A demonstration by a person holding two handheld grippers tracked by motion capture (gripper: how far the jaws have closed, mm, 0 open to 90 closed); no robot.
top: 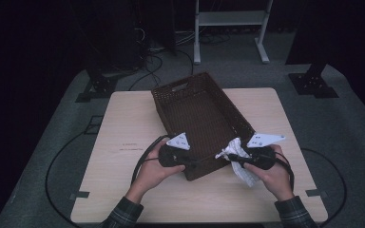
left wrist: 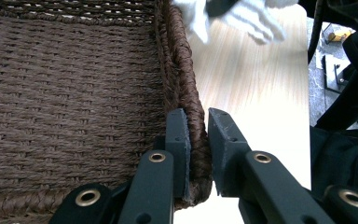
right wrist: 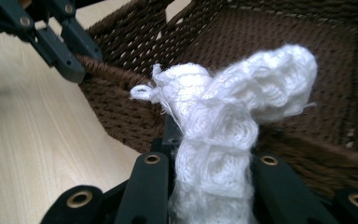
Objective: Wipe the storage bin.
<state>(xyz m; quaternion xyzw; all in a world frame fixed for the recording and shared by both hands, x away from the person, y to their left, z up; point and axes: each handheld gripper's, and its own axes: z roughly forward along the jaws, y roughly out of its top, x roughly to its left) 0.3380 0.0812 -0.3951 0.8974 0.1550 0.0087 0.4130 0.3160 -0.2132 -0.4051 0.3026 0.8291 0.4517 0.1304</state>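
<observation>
Where it hung: the white knitted cloth point(top: 240, 164) was pinched in the right gripper point(top: 232, 157) at the near right corner of the basket, its lower part drooping down over the desk and its upper end bunched above the fingers.
Cloth up close: in the right gripper view the cloth point(right wrist: 223, 126) rose in a thick twisted wad between the two black fingers and flopped toward the basket's inside.
Right gripper: its fingers stood closed on the cloth, parted only by the wad's thickness; the right hand point(top: 273, 173) held it just beside the basket's near end.
Left gripper: the left gripper point(left wrist: 198, 154) had its fingers clamped on the basket's near rim, one finger inside the wall and one outside, both pressing the braided edge.
Left hand: the left hand point(top: 154, 171) held that gripper at the basket's near left corner.
Basket: the dark brown woven basket point(top: 171, 102) lay at an angle on the desk, long and shallow, with a handle slot in its far end wall.
Desk: the pale wood desk point(top: 123, 123) carried the basket.
</observation>
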